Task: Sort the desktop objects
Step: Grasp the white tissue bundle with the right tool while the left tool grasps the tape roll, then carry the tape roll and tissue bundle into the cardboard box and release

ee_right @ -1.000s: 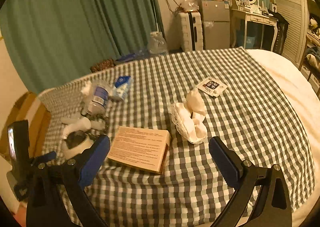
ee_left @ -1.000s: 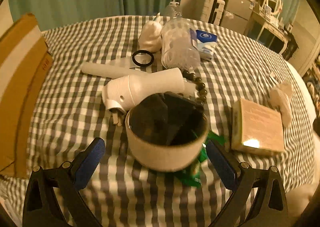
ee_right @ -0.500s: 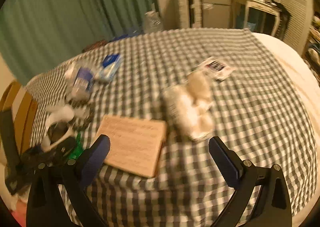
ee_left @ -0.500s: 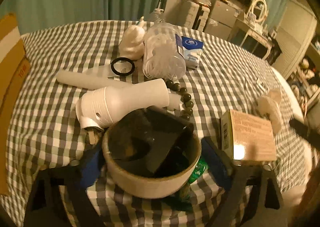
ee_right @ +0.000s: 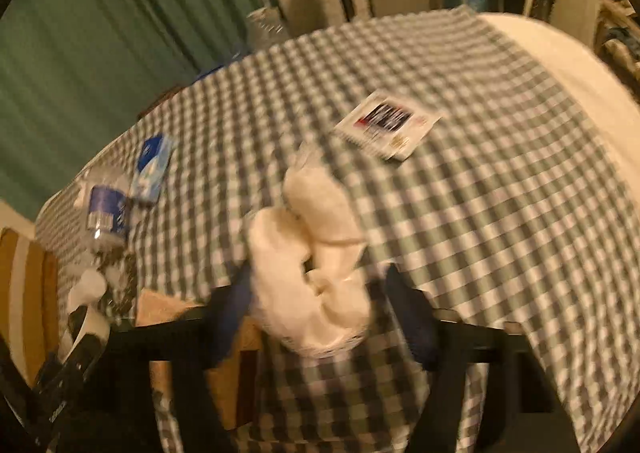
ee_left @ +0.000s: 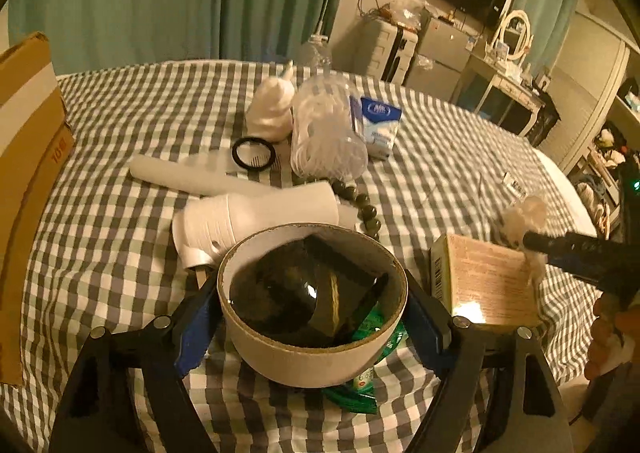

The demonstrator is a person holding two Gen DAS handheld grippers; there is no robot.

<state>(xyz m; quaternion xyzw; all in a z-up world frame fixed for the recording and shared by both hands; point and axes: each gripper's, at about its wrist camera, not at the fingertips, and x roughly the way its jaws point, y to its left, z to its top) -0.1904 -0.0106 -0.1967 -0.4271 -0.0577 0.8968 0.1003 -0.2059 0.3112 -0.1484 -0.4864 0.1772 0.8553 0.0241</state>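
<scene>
My left gripper (ee_left: pixel 312 321) is shut on a wide white tape roll (ee_left: pixel 304 353) with dark items inside it; its blue pads press both sides. A green packet (ee_left: pixel 372 329) lies under the roll. My right gripper (ee_right: pixel 320 317) has its fingers on either side of a white mesh bag of soft white lumps (ee_right: pixel 316 285), close around it; the view is blurred. A tan box (ee_left: pixel 488 285) lies between the two. The right gripper's black finger also shows in the left wrist view (ee_left: pixel 576 249).
On the checked cloth (ee_left: pixel 120 237) lie a white hair dryer (ee_left: pixel 260 217), a white tube (ee_left: pixel 192 177), a black ring (ee_left: pixel 254 153), a bead bracelet (ee_left: pixel 364 205), a clear jar (ee_left: pixel 324 133), a blue-white carton (ee_left: pixel 378 125) and a sachet (ee_right: pixel 386 125). A cardboard box (ee_left: pixel 24 157) stands left.
My left gripper moved forward and closed on the tape roll. My right gripper moved forward to the white mesh bag and its fingers narrowed around it.
</scene>
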